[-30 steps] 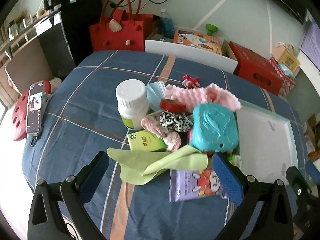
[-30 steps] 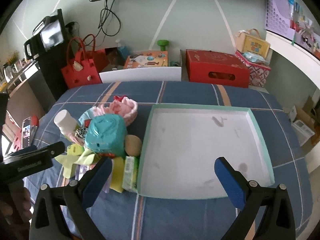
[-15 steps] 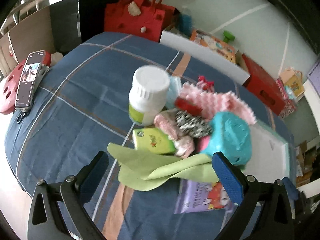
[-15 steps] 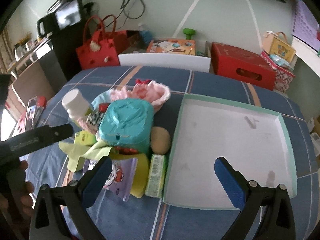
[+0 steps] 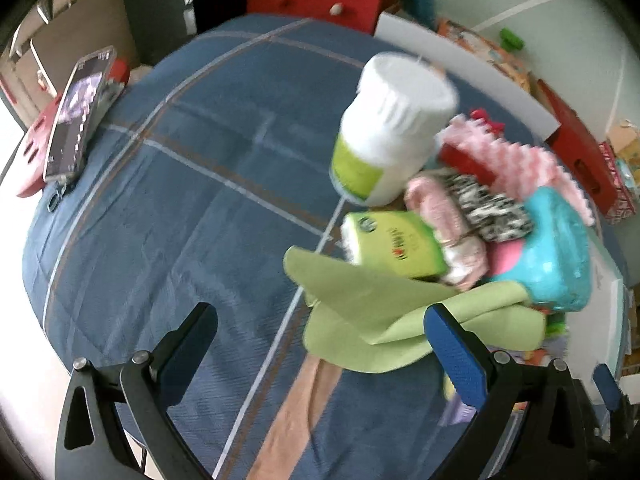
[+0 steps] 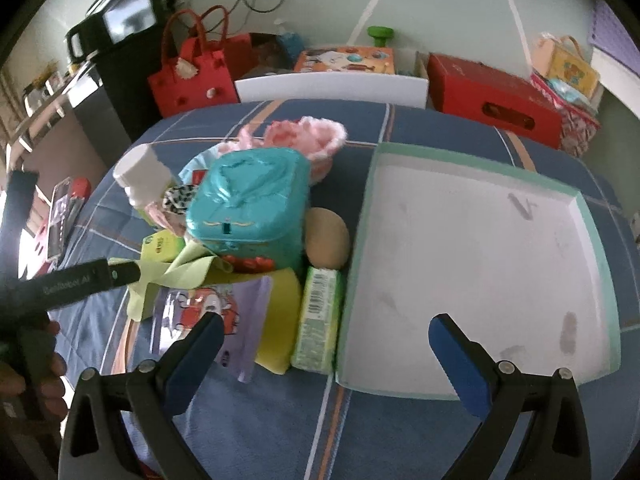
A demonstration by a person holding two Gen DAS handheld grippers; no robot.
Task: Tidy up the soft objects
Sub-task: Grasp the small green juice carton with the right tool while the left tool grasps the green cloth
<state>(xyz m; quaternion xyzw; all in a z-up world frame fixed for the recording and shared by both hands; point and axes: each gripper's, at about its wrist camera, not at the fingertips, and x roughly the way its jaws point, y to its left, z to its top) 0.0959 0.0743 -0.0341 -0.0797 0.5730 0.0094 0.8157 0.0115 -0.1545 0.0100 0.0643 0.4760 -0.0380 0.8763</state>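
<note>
Two pairs of tongs are in view, both with jaws spread wide and holding nothing. Left tongs hang low over the blue checked bedcover, their right blue pad at the edge of a green cloth. Right tongs sit above the near edge of the pile, one pad over a purple cartoon packet, the other over the white tray.

Soft items lie heaped just left of the tray, none inside it: the green cloth, a pink fluffy piece, a black-and-white scrunchie and pale pink fabric. Mixed among them are a white bottle, a teal wipes pack, a green tissue pack, a second green pack touching the tray wall, a yellow cloth and a tan ball.

A phone rests on a red object at the bedcover's far left.
</note>
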